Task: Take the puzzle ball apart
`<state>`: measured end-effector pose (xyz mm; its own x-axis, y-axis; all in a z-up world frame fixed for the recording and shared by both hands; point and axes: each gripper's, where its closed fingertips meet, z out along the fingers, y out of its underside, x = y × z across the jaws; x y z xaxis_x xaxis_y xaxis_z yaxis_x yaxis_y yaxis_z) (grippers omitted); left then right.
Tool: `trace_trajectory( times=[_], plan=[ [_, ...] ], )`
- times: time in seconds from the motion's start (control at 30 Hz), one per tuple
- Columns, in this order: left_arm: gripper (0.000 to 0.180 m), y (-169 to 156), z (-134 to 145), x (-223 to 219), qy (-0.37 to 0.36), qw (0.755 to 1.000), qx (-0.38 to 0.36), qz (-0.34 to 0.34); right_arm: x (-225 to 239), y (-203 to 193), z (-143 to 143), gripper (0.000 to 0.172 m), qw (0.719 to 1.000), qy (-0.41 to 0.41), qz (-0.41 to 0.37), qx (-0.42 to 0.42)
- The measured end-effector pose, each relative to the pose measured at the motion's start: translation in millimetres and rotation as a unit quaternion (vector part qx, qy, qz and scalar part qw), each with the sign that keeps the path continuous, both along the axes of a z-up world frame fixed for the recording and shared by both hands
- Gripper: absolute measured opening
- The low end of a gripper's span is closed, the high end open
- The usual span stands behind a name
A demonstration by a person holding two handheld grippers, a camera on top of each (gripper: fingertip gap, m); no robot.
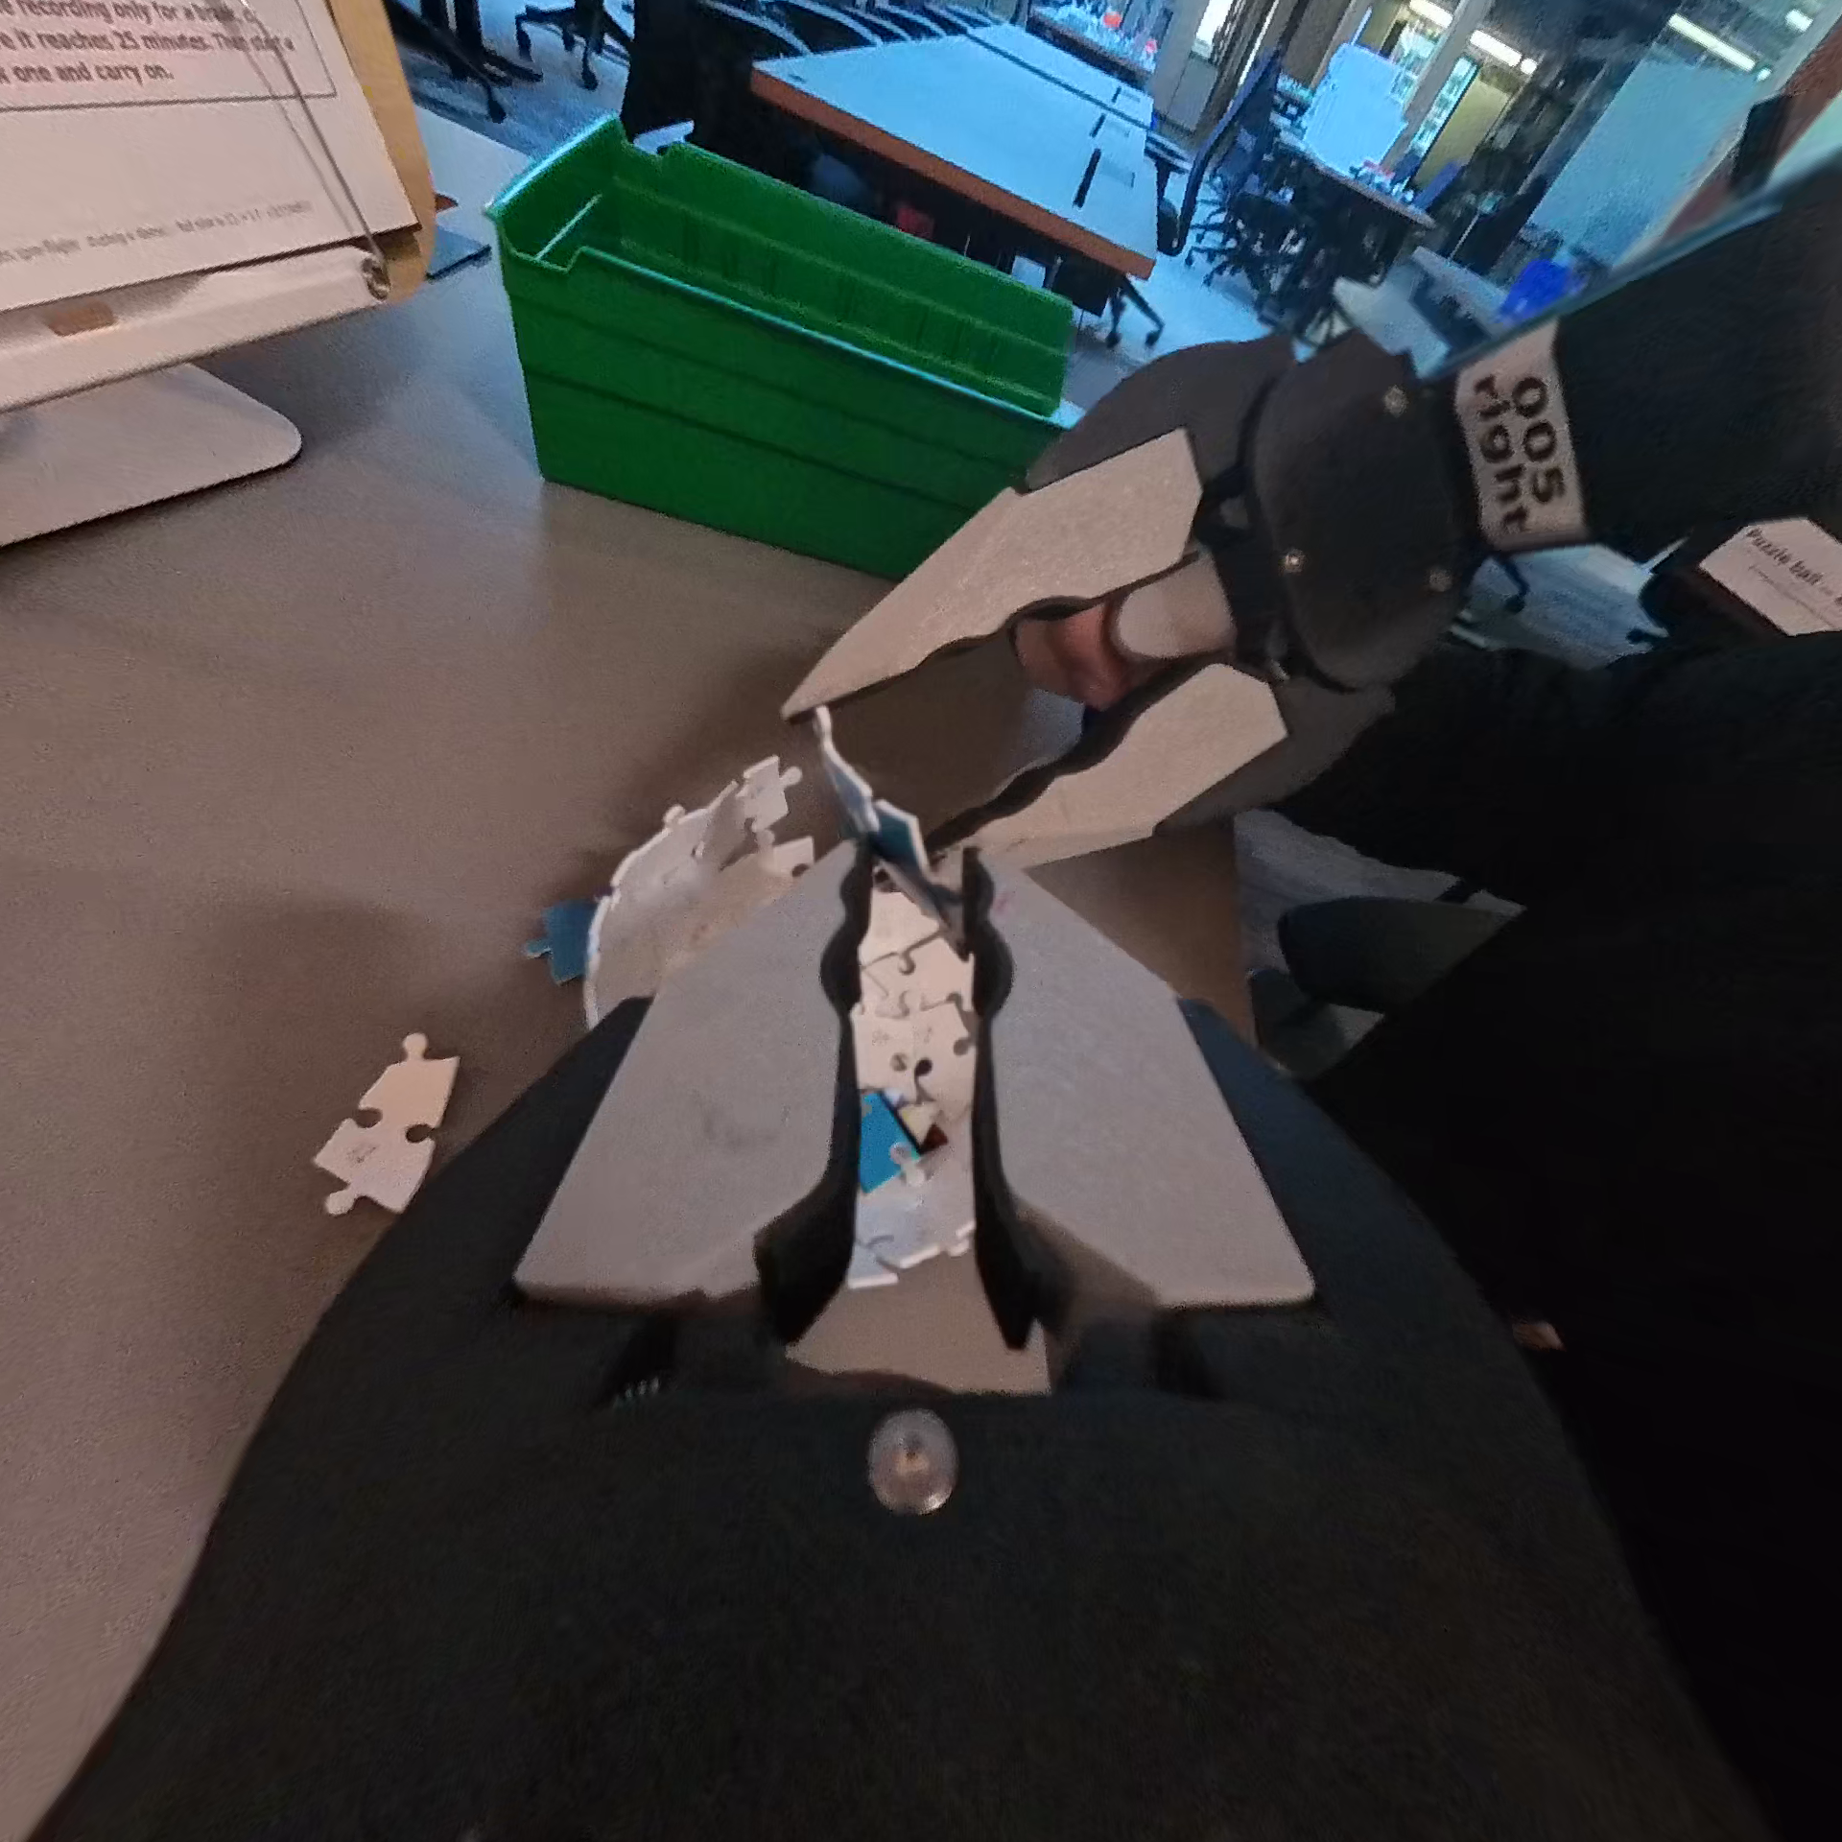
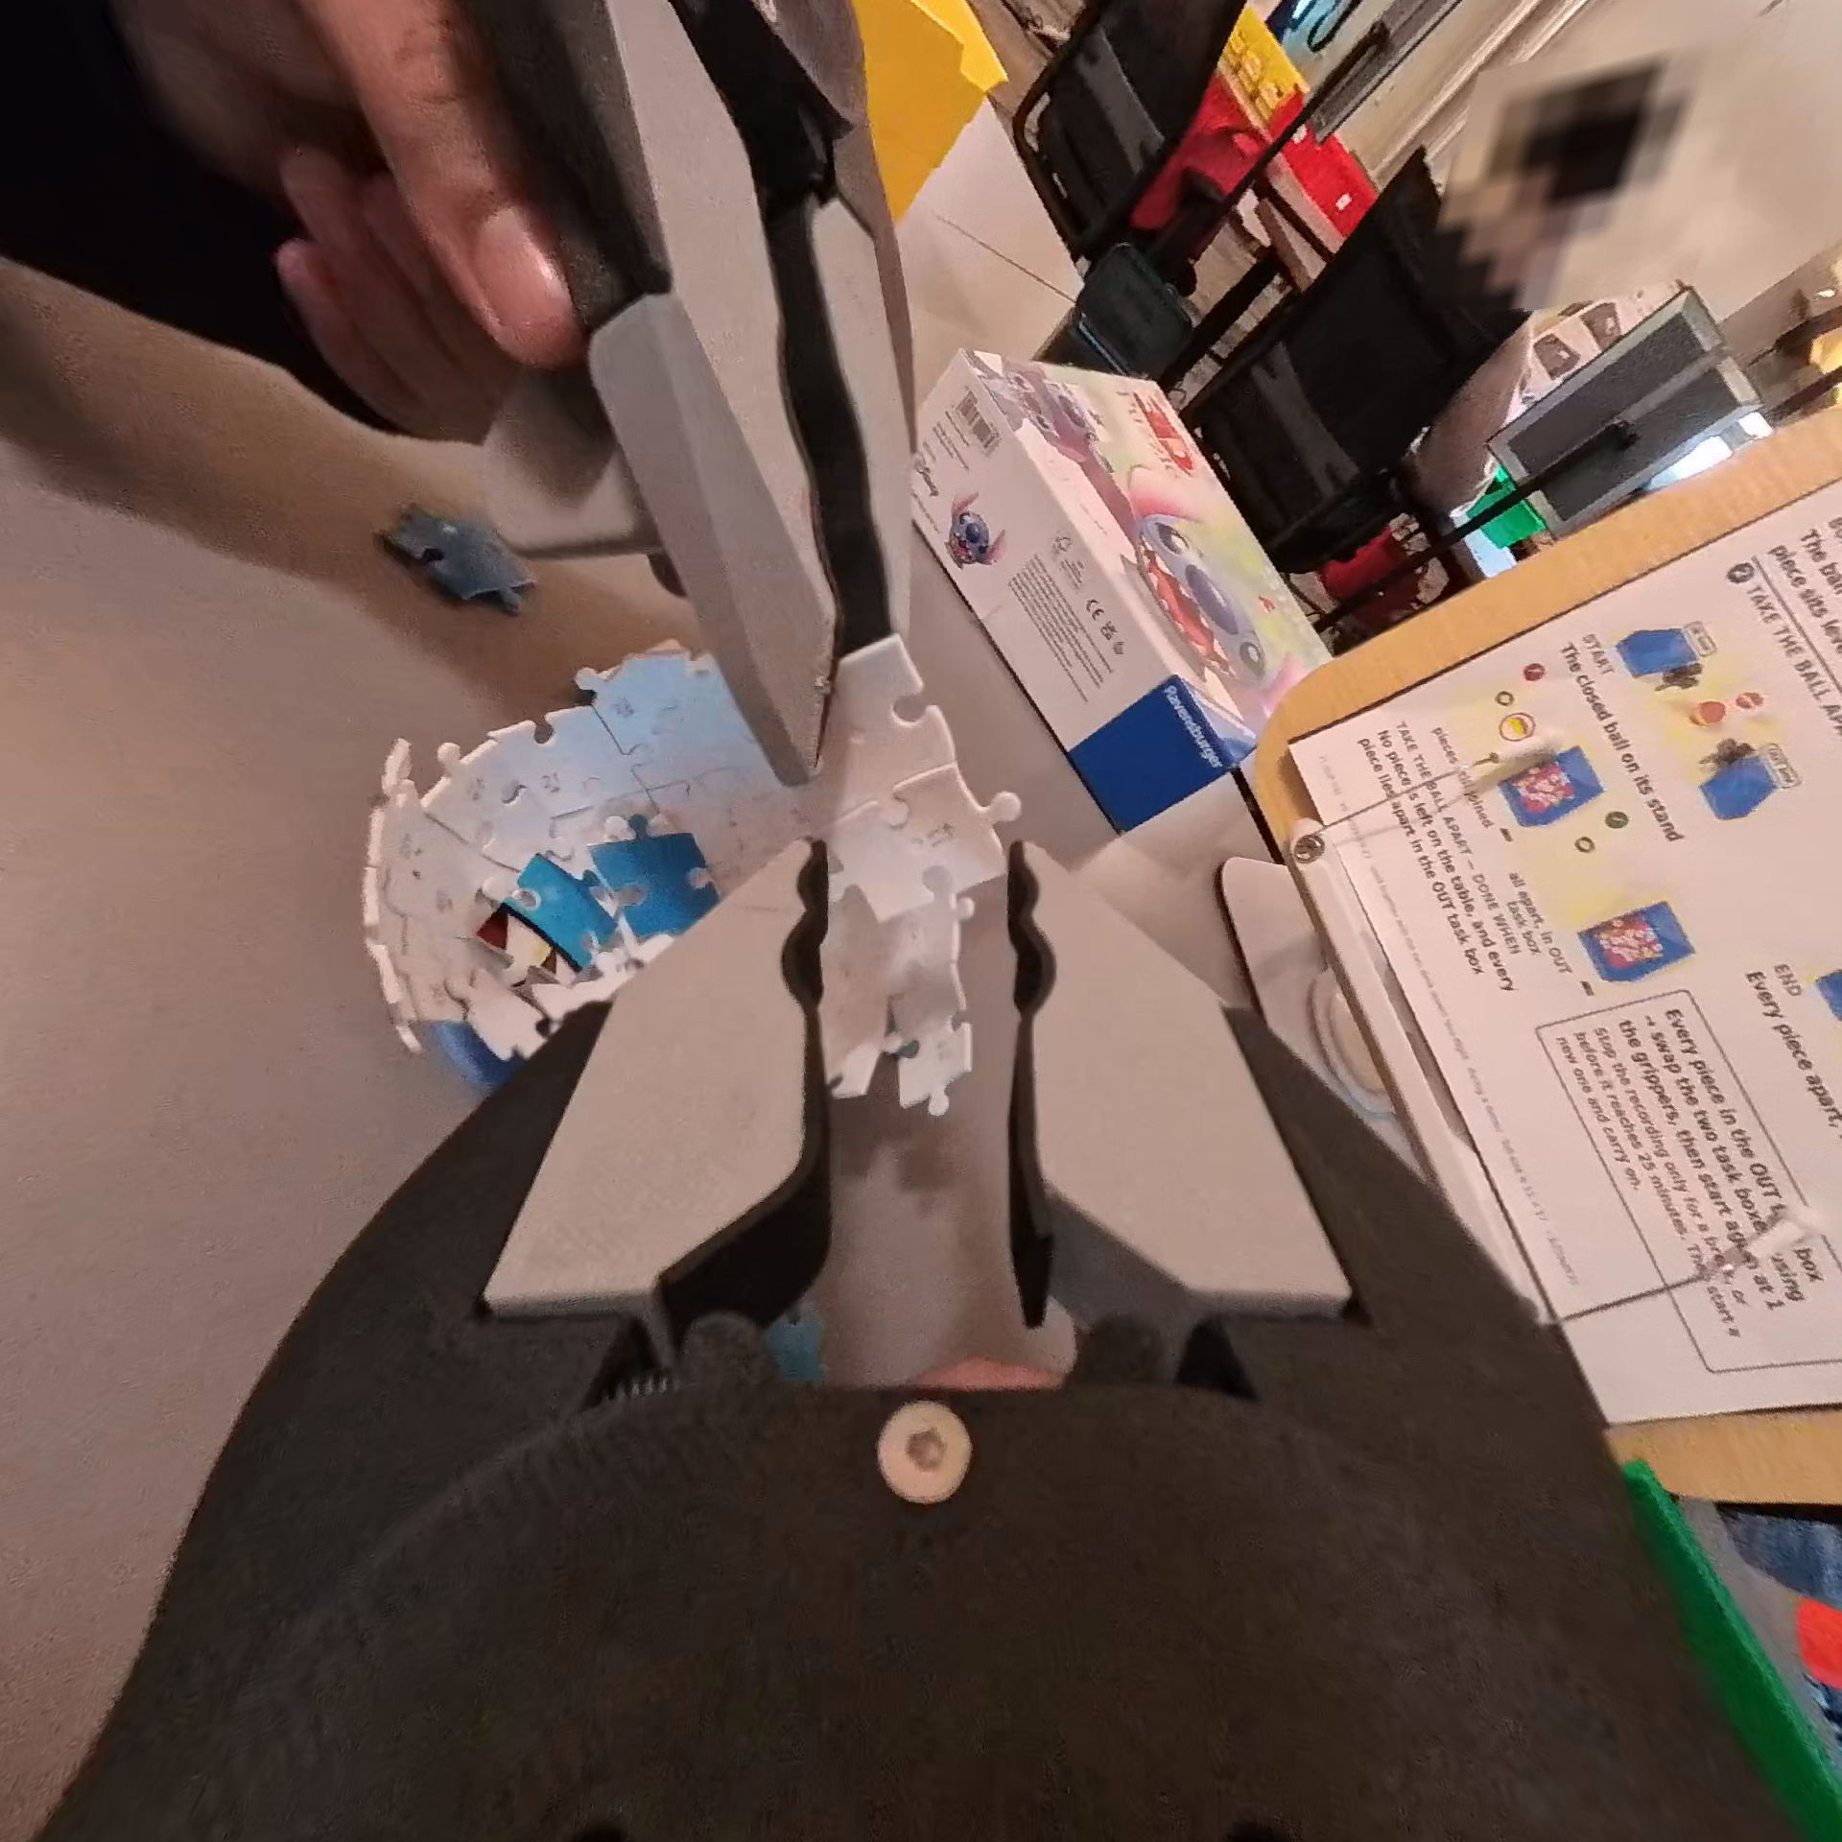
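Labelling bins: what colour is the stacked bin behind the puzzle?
Green bin, clearest in left wrist view.

Tabletop point(image 1: 299, 748): plain grey-beige surface, matte.

Items resting directly on it, left wrist view:
- Green bin point(image 1: 777, 399), at 12 o'clock, long side facing the camera.
- White stand foot point(image 1: 130, 449), at 10 o'clock, carrying a sheet holder.
- Puzzle shell point(image 1: 678, 887), centre, a curved bowl of joined white-backed pieces, open side up, loose blue pieces inside.
- Blue piece point(image 1: 563, 942), just beside the shell at its 9 o'clock.
- White pair point(image 1: 389, 1126), two joined pieces lying flat at 8 o'clock, apart from the shell.

Right wrist view:
- Puzzle box point(image 2: 1106, 598), at 1 o'clock.
- Second blue piece point(image 2: 459, 558), at 10 o'clock, lying alone.
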<state>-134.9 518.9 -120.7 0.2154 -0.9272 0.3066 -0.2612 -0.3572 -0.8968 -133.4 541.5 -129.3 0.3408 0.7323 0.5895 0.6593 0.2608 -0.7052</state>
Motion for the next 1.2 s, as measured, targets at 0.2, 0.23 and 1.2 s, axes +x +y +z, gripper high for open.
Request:
trace_trajectory(
  times=[0.2, 0.23, 1.2],
  plan=[
    [0.000, -2.1, 10.1, -4.9, -0.036, 0.999, 0.024, -0.022, 2.8, -17.8, 8.5, 0.028, 0.985, 0.089, 0.087, -0.116],
    [0.000, -4.5, 11.6, -4.3, -0.040, 0.998, 0.031, -0.030, 3.4, -22.6, 11.5, 0.028, 0.974, 0.111, 0.112, -0.162],
    [0.000, -18.4, 29.3, 4.5, -0.077, 0.985, 0.149, -0.044, 16.3, -43.9, 51.8, 0.022, 0.790, 0.307, 0.281, -0.450]
  ],
)
